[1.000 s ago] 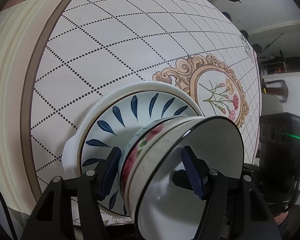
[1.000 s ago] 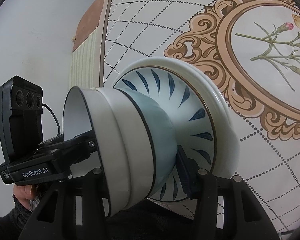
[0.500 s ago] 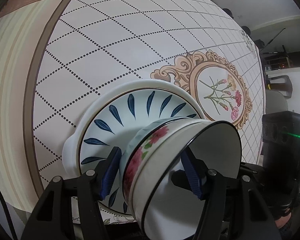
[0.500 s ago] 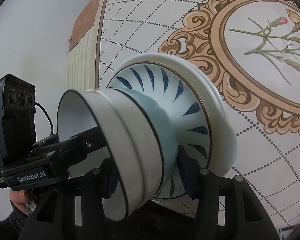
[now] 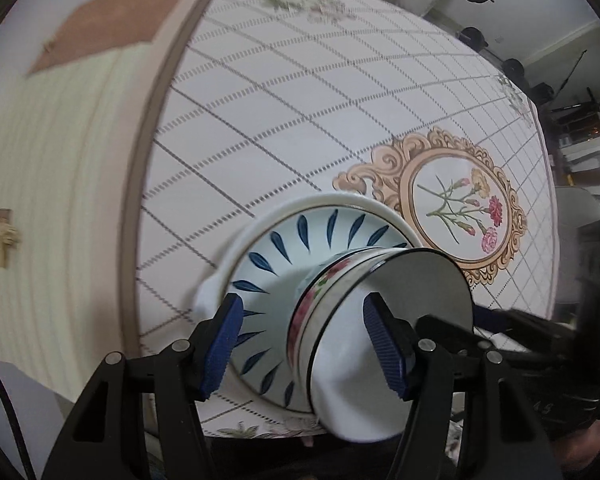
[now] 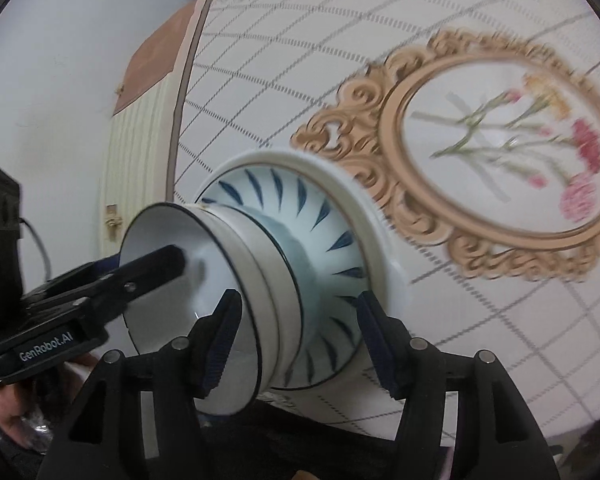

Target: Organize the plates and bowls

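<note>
A stack of nested bowls point(image 5: 352, 292) with a rose band sits in a blue-leaf plate point(image 5: 284, 248), which rests in a white dish point(image 5: 260, 220) near the table's front edge. My left gripper point(image 5: 304, 344) is open, its blue pads point(image 5: 220, 344) spaced either side of the bowls' rim. In the right wrist view the bowls point(image 6: 260, 272) stand on the blue-leaf plate point(image 6: 332, 232) in the white dish point(image 6: 364, 208). My right gripper point(image 6: 296, 340) is open, its pads astride the bowls' wall. The left gripper's finger point(image 6: 148, 268) reaches into the bowl.
The tablecloth point(image 5: 300, 100) has a dotted diamond grid and a gold-framed flower medallion point(image 5: 460, 208) just right of the dishes. The table's left edge point(image 5: 148, 160) curves down to a striped skirt. A white wall point(image 6: 60, 60) stands to the left; dark equipment point(image 5: 580, 120) stands far right.
Both grippers have opened and pulled back from the bowls; the stack now sits in the blue-leaf plate. Both views are blurred by motion.
</note>
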Demonstrator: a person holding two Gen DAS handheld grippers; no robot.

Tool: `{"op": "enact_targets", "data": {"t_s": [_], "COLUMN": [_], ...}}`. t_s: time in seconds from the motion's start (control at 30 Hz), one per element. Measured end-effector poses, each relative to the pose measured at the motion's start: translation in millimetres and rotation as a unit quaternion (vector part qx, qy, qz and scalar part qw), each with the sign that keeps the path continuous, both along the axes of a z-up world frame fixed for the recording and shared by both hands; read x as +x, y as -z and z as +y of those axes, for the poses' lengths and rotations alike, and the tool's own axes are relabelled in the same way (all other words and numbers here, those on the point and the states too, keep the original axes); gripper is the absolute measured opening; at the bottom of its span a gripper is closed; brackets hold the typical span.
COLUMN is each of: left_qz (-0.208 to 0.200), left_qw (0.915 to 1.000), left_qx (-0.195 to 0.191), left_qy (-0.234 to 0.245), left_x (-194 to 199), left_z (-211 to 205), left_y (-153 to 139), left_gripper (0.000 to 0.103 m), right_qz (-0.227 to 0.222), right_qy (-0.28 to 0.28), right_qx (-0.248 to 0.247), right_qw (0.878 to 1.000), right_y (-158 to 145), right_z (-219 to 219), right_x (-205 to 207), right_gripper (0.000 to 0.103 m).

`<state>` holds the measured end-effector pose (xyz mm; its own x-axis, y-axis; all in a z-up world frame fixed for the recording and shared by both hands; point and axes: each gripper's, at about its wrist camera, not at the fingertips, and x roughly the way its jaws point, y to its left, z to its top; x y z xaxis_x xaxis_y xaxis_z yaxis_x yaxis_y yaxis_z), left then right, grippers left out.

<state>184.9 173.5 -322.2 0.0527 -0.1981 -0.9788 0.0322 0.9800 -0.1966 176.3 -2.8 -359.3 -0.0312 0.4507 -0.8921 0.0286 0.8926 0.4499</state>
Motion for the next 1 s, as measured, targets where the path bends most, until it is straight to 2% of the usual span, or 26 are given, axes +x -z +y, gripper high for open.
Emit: {"op": "enact_targets", "data": {"t_s": [0.2, 0.33, 0.37, 0.4, 0.5, 0.57, 0.67, 0.73, 1.0], "left_qz": [-0.043, -0.063, -0.074, -0.077, -0.084, -0.093, -0.116, -0.128, -0.175], "left_qw": [0.9977, 0.9943, 0.9927, 0.9918, 0.9904, 0.9887, 0.9861, 0.9853, 0.979], "left_qx": [0.053, 0.087, 0.096, 0.102, 0.11, 0.118, 0.118, 0.113, 0.103], "left_qy": [-0.002, -0.003, -0.001, -0.001, 0.004, 0.006, 0.003, -0.004, -0.017], "left_x": [-14.5, -29.4, -32.9, -36.3, -47.8, -54.2, -63.1, -68.8, -102.2], "left_z": [1.9, 4.4, 4.9, 5.0, 3.1, 0.8, -4.0, -8.0, -27.9], "left_y": [-31.6, -50.4, -54.5, -58.1, -69.8, -79.2, -97.4, -111.6, -172.7], "left_gripper": [0.061, 0.068, 0.072, 0.074, 0.078, 0.092, 0.093, 0.101, 0.102], "right_qz": [-0.048, -0.076, -0.078, -0.082, -0.093, -0.101, -0.119, -0.131, -0.185], "right_qy": [-0.001, -0.004, -0.005, -0.003, 0.001, 0.005, 0.005, 0.006, 0.025], "right_qx": [-0.071, -0.127, -0.136, -0.147, -0.161, -0.172, -0.188, -0.199, -0.206], "right_qw": [0.996, 0.989, 0.988, 0.986, 0.983, 0.98, 0.975, 0.971, 0.961], "right_y": [-48.3, -77.4, -83.0, -89.3, -105.2, -116.9, -134.6, -148.4, -227.8], "right_z": [-1.7, 1.8, 0.7, 0.8, 1.8, 1.2, 0.5, -1.4, -21.1], "right_x": [-11.3, -29.0, -34.5, -39.6, -52.3, -60.7, -71.3, -79.5, -114.8], "right_gripper": [0.079, 0.083, 0.087, 0.096, 0.103, 0.103, 0.103, 0.103, 0.103]}}
